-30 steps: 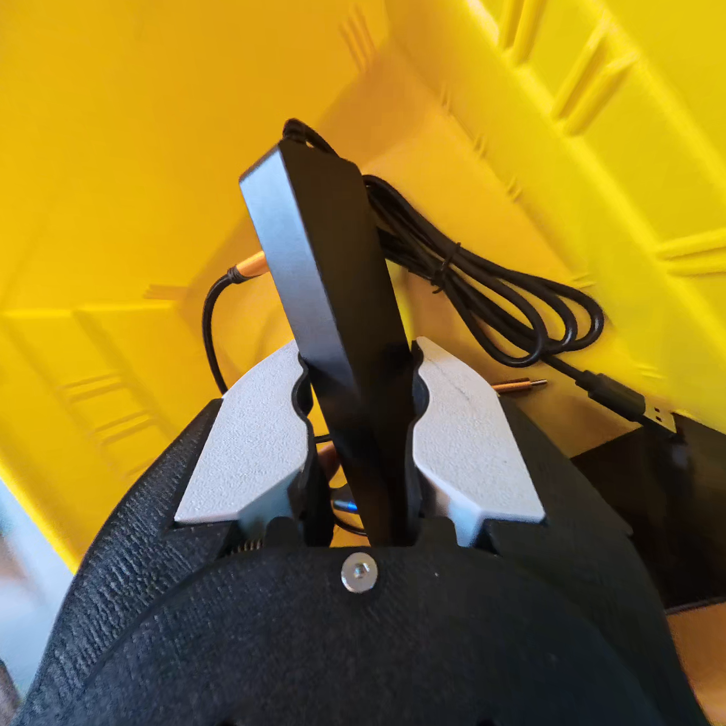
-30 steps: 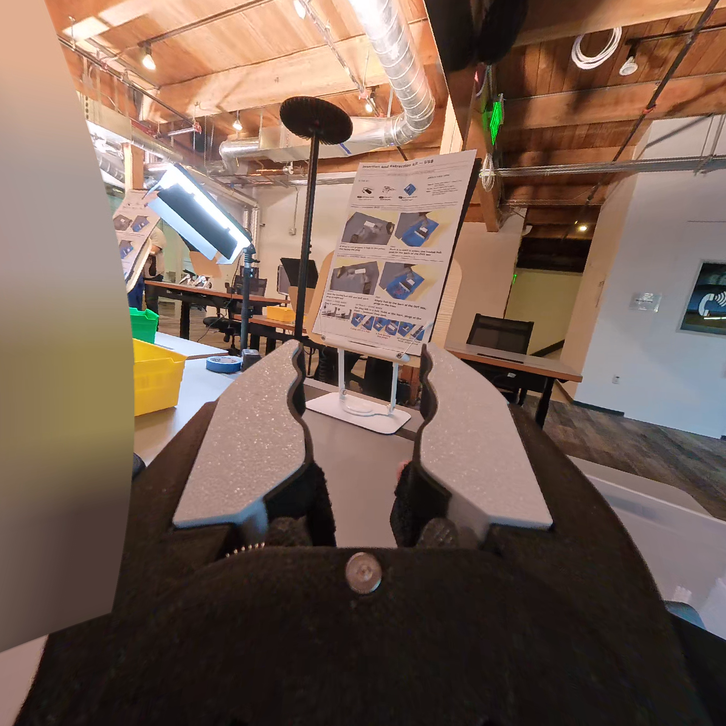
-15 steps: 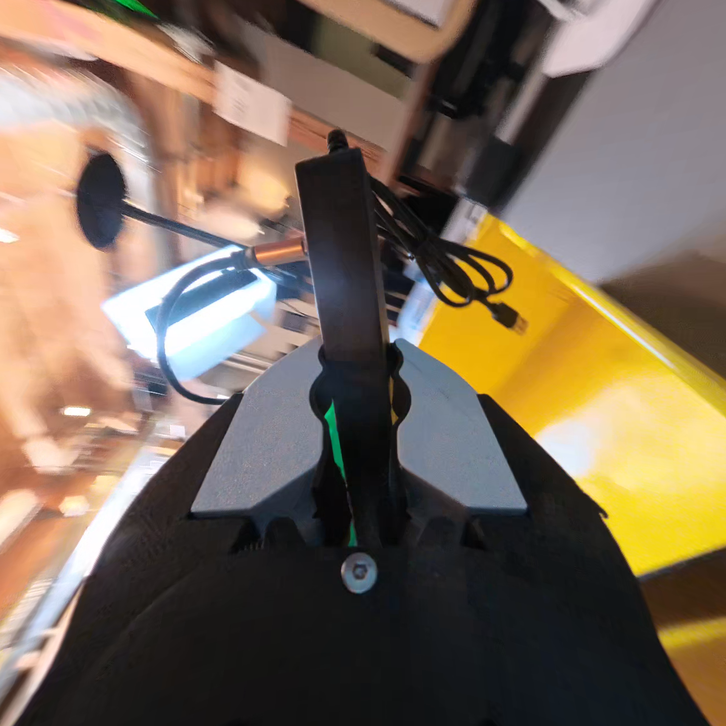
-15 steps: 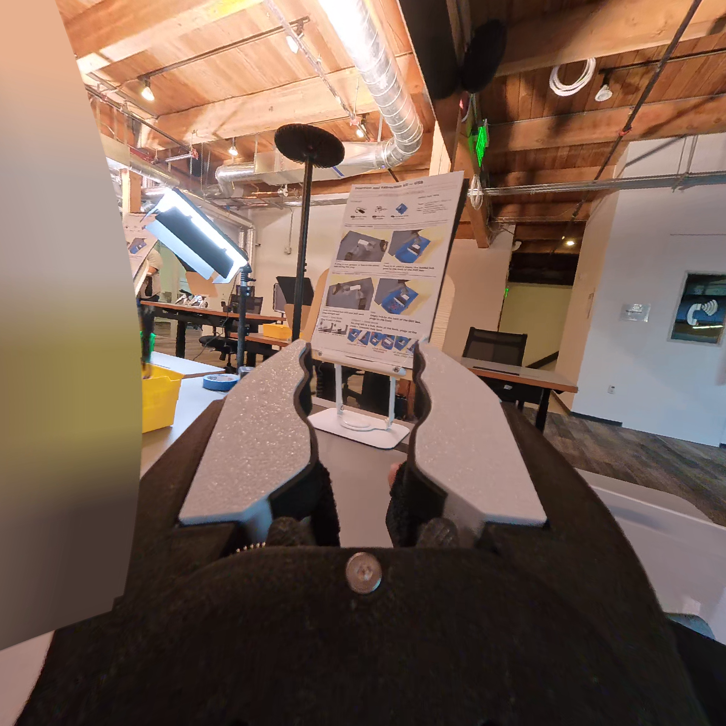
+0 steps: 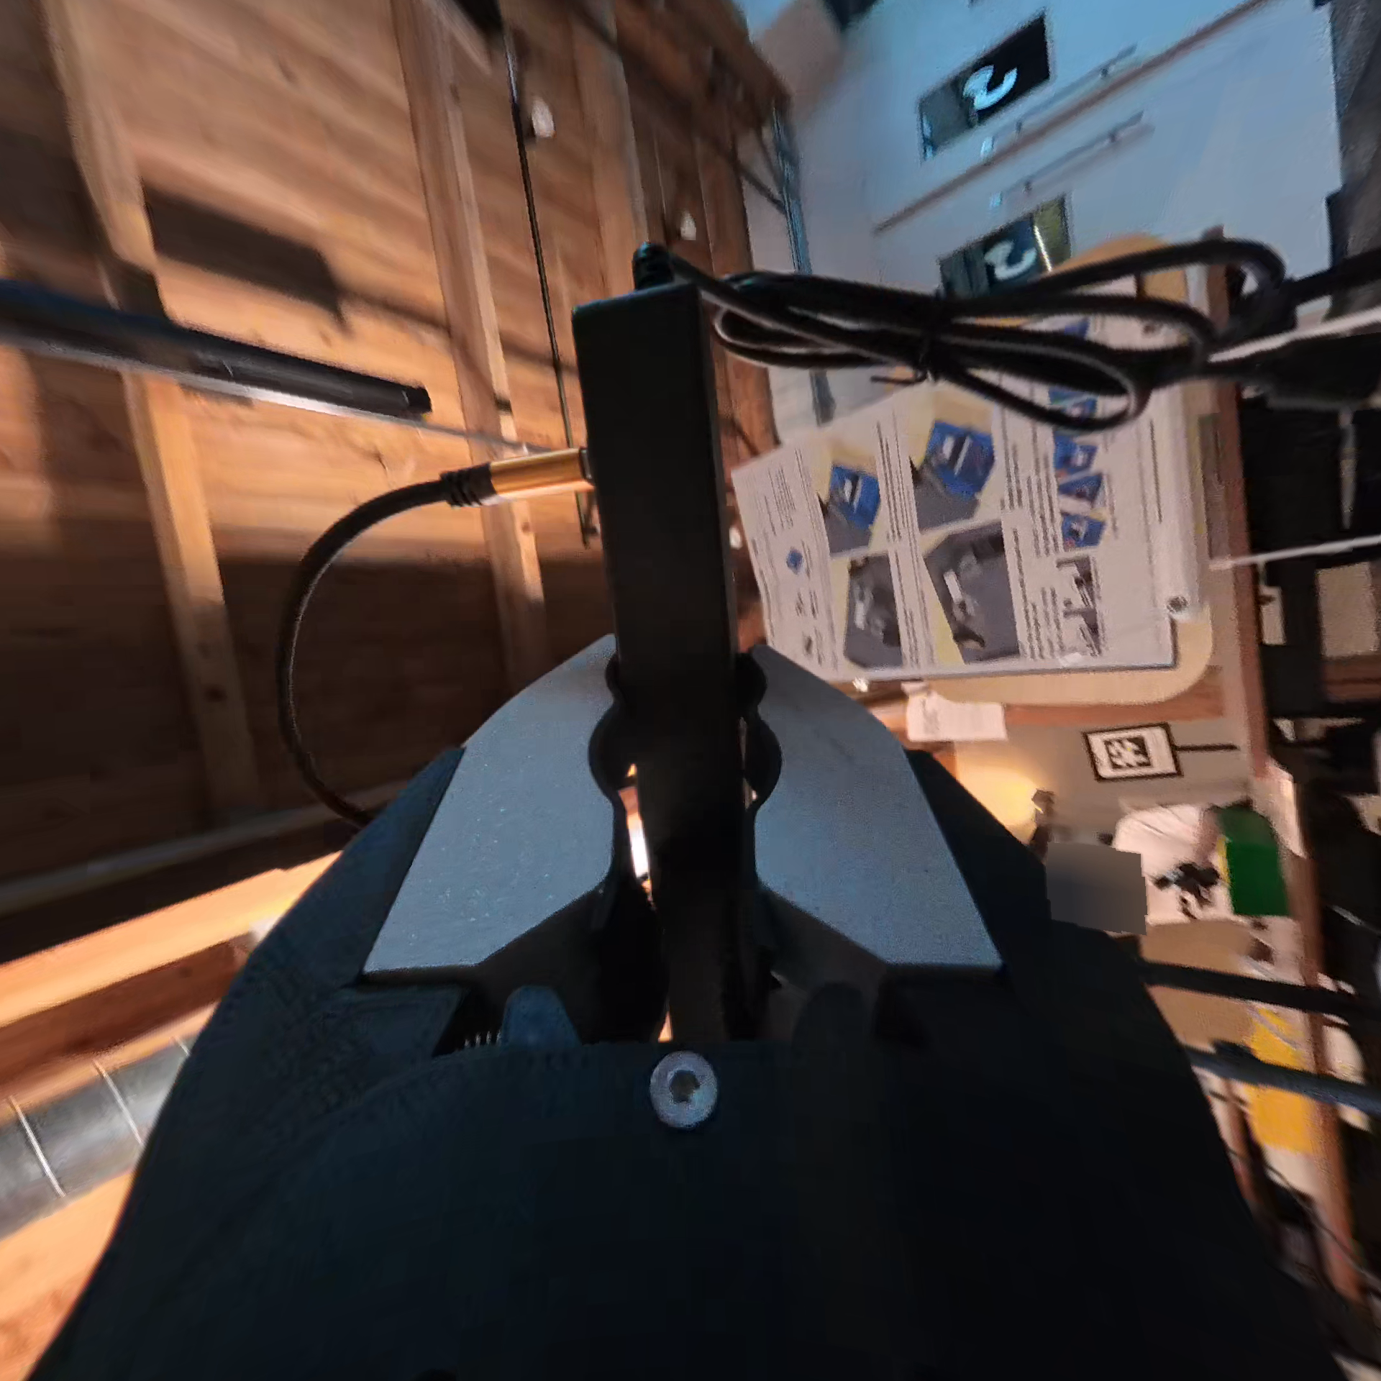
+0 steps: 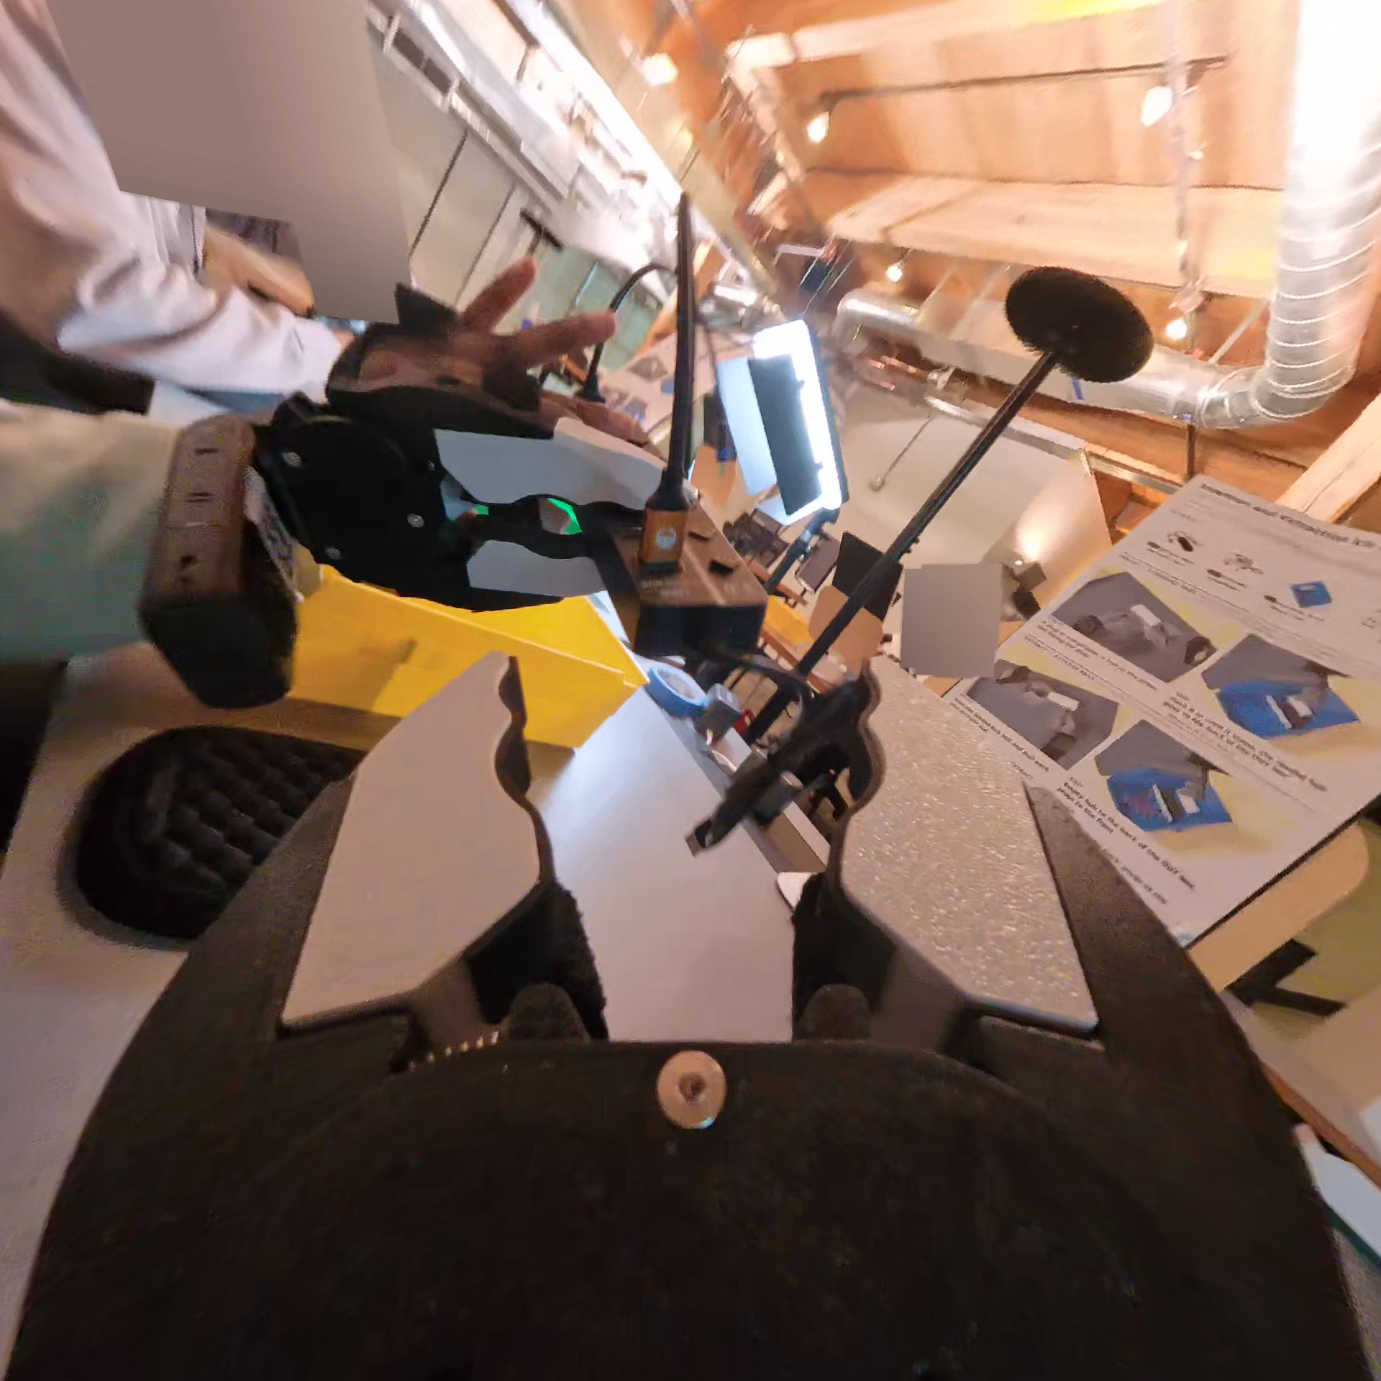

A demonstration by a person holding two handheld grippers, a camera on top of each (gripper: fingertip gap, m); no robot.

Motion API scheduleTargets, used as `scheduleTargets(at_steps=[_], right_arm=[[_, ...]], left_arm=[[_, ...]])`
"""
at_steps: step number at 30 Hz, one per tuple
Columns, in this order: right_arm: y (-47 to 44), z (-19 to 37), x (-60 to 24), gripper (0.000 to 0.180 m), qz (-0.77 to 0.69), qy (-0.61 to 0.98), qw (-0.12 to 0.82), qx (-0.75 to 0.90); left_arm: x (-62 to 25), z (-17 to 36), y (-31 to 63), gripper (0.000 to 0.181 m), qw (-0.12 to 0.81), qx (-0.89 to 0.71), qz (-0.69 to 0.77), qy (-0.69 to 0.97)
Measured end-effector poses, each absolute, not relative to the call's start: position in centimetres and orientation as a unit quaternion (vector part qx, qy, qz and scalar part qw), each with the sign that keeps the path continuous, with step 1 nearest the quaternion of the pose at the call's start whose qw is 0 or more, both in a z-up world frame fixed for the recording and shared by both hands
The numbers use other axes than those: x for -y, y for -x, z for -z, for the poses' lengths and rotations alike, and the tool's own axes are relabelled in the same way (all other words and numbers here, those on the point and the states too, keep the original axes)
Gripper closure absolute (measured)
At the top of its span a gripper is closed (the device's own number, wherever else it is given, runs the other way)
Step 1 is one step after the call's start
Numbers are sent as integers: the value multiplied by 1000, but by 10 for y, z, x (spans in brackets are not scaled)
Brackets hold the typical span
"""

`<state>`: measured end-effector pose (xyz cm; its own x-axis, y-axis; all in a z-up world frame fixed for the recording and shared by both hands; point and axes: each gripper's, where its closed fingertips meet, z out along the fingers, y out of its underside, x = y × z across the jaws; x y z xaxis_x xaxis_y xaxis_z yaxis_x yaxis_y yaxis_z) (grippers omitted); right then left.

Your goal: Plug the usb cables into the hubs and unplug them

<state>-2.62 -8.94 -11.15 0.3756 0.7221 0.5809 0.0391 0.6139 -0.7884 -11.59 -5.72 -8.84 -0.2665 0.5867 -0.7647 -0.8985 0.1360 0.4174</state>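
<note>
My left gripper (image 5: 681,661) is shut on a black USB hub (image 5: 657,463) and holds it up in the air. A black cable with an orange plug (image 5: 534,475) is plugged into the hub's left side. The hub's own bundled black cable (image 5: 934,351) hangs off its far end. In the right wrist view, the left gripper (image 6: 598,523) holds the hub (image 6: 702,590) above the table, orange plug (image 6: 662,535) on top. The hub's cable end (image 6: 755,792) dangles below. My right gripper (image 6: 687,680) is open and empty, just below the hub.
A yellow bin (image 6: 463,657) stands on the grey table (image 6: 657,897) behind the left gripper. A blue tape roll (image 6: 676,687), a picture sheet on a stand (image 6: 1196,710), a black pole with a disc (image 6: 1076,321) and a light panel (image 6: 792,418) are beyond.
My left gripper has lifted the hub out of the yellow bin and swung it up over the table. My right gripper has opened wider and turned left toward the hub.
</note>
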Motion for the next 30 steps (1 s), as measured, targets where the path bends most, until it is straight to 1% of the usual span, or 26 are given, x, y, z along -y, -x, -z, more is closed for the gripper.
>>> scheduleTargets(at_steps=[2, 4, 6, 8, 10, 12, 13, 15, 17, 20, 23, 25, 26, 27, 28, 30], right_arm=[[40, 110, 88, 100, -222, 379, 728, 527], [53, 113, 86, 99, -218, 391, 707, 548], [63, 121, 80, 100, -184, 402, 687, 576], [72, 137, 75, 105, -150, 421, 654, 610], [79, 154, 70, 116, -139, 439, 622, 633], [82, 161, 65, 116, -134, 456, 624, 620], [83, 160, 64, 116, -136, 449, 641, 607], [83, 152, 68, 116, -170, 421, 683, 572], [78, 142, 72, 116, -198, 386, 722, 539], [65, 127, 73, 116, -235, 364, 759, 485], [48, 118, 67, 117, -272, 359, 774, 445], [42, 118, 66, 117, -295, 361, 769, 437], [42, 121, 67, 117, -307, 363, 762, 440], [42, 123, 70, 117, -323, 362, 754, 444], [42, 126, 73, 117, -343, 359, 744, 447], [44, 131, 79, 117, -380, 356, 726, 449]], left_arm=[[61, 92, 101, 154, 578, -497, -634, 133], [63, 96, 90, 154, 572, -513, -630, 111], [64, 102, 82, 154, 559, -531, -629, 95], [67, 108, 74, 154, 549, -548, -627, 69], [71, 112, 65, 154, 544, -561, -622, 44], [69, 115, 65, 155, 522, -571, -632, 43], [69, 115, 66, 155, 523, -573, -629, 45], [71, 110, 66, 153, 551, -567, -610, 57], [81, 98, 65, 137, 616, -538, -570, 80], [104, 78, 69, 122, 727, -456, -500, 114], [122, 73, 77, 107, 834, -398, -343, 169], [117, 74, 88, 107, 892, -330, -158, 265], [114, 79, 88, 107, 901, -305, -41, 306], [112, 84, 83, 106, 892, -290, 88, 336], [111, 86, 81, 101, 873, -260, 217, 351], [103, 88, 79, 99, 794, -186, 447, 367]])
